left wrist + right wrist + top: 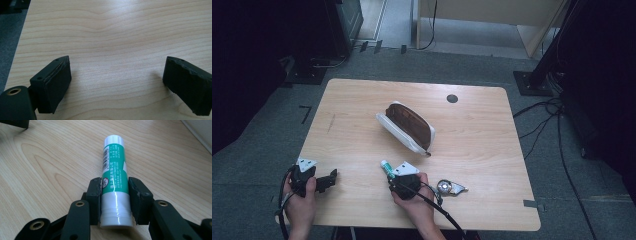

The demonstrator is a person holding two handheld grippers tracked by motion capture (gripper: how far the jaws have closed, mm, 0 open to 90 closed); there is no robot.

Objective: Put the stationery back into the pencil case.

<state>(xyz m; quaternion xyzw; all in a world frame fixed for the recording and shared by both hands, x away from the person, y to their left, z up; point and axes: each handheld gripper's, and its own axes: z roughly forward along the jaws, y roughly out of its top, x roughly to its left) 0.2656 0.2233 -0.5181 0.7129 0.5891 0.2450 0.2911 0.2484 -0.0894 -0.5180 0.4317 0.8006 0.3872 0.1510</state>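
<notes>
Green-and-white glue stick sits clamped lengthwise in the right gripper, on the counter just nearer than the pencil case, probably bound for it; left gripper gapes, holding nothing.

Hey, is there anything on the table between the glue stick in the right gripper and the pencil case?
Nothing visible: bare table lies between the glue stick, clamped in the right gripper, and the pencil case.
</notes>
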